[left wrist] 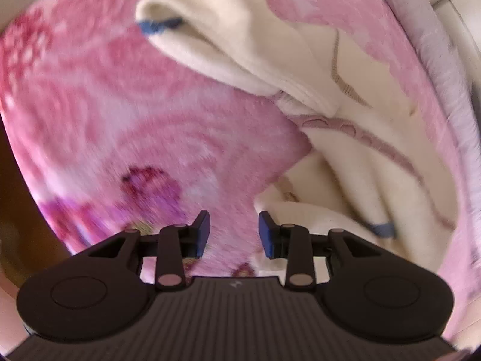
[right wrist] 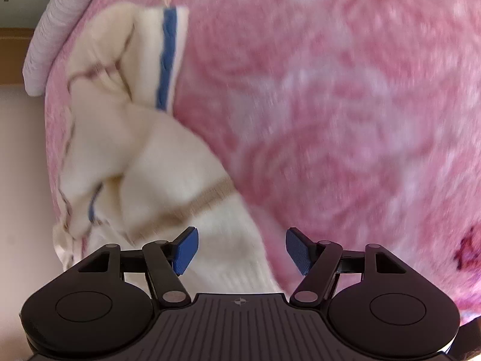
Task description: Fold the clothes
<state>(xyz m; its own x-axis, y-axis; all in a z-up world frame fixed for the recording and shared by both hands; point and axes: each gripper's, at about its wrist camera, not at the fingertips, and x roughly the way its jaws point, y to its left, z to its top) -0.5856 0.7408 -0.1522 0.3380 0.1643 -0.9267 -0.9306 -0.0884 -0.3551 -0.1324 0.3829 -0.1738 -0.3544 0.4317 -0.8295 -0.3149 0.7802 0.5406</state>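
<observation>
**Garment lies between 2 empty grippers**

Pads first: your left gripper (left wrist: 234,234) has its jaws parted with nothing between them, over bare blanket (left wrist: 120,105). Your right gripper (right wrist: 242,251) is spread wider, also empty, and a ribbed cream end of the garment (right wrist: 168,162) lies directly under the gap.

The garment sits crumpled on the blanket, to the right of your left gripper and to the left of your right one. Its long axis runs away from both tools toward the blue-trimmed edge (right wrist: 167,57) at the far end. Your right gripper looks nearer to cloth, so it is probably the one to grasp first. Both views are blurred.
</observation>
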